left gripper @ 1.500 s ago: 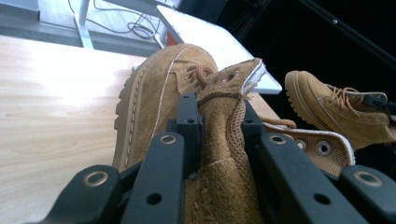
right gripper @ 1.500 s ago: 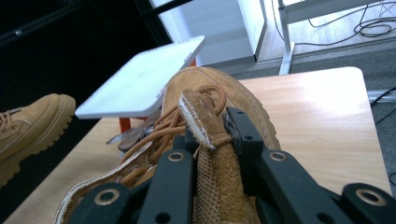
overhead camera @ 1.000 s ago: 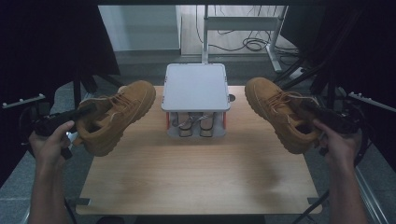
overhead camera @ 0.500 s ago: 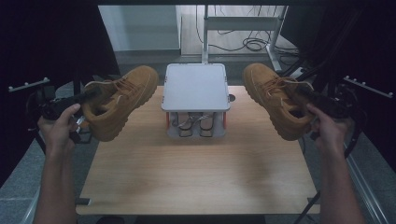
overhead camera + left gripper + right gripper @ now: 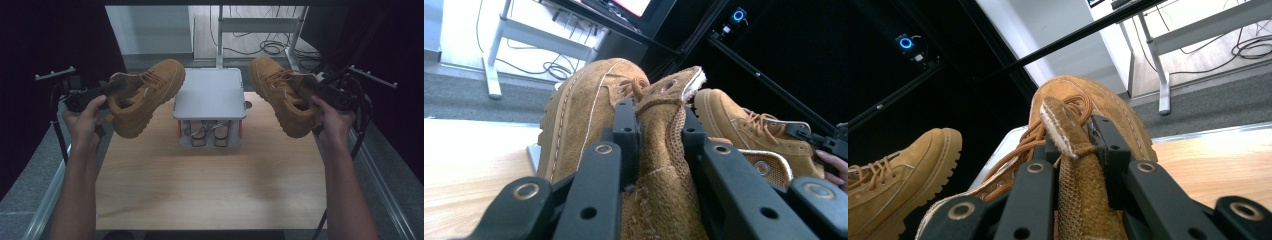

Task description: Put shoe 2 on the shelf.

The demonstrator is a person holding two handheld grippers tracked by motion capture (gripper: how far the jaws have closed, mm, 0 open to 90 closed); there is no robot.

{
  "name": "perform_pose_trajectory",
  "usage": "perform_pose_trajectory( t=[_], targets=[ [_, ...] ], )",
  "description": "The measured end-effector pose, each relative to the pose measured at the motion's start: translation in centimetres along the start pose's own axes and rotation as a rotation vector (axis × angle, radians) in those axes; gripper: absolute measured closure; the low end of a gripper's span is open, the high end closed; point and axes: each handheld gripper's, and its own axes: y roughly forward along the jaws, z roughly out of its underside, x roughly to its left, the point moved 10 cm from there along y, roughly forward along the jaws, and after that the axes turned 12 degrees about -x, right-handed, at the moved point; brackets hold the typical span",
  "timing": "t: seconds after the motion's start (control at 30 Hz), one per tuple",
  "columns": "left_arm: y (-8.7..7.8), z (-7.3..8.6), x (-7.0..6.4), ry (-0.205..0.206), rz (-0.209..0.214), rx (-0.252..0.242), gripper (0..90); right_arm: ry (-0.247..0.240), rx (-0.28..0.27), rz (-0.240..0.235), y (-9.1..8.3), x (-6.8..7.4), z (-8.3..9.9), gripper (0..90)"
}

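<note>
Two tan lace-up boots hang in the air on either side of a small rack. My left gripper [image 5: 114, 89] is shut on the collar of the left boot [image 5: 147, 97], whose toe points to the far right. My right gripper [image 5: 314, 86] is shut on the collar of the right boot [image 5: 277, 92], whose toe points to the far left. In the left gripper view the jaws of the left gripper [image 5: 655, 117] pinch the left boot's [image 5: 584, 120] padded collar and tongue, with the right boot [image 5: 749, 127] beyond. In the right gripper view the right gripper [image 5: 1075, 137] clamps the right boot's [image 5: 1110, 102] tongue, with the left boot [image 5: 903, 165] at lower left.
A small rack with a grey top plate [image 5: 210, 92] stands at the far middle of the wooden table [image 5: 210, 185]. A pair of shoes [image 5: 207, 135] sits on its lower level. Dark curtains flank the table. A metal stand and cables [image 5: 265, 47] lie on the floor behind.
Both hands have risen and moved farther from me, carrying the boots up level with the rack's top. The two toes now point in toward the rack.
</note>
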Motion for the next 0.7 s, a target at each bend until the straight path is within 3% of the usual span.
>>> perform_pose_trajectory(
  t=[0.7],
  targets=[
    [7.1,-1.3,-1.3,-0.062,-0.037,-0.007,76.7,0.056,0.019,0.044,6.2,3.4,0.0,78.8]
  ],
)
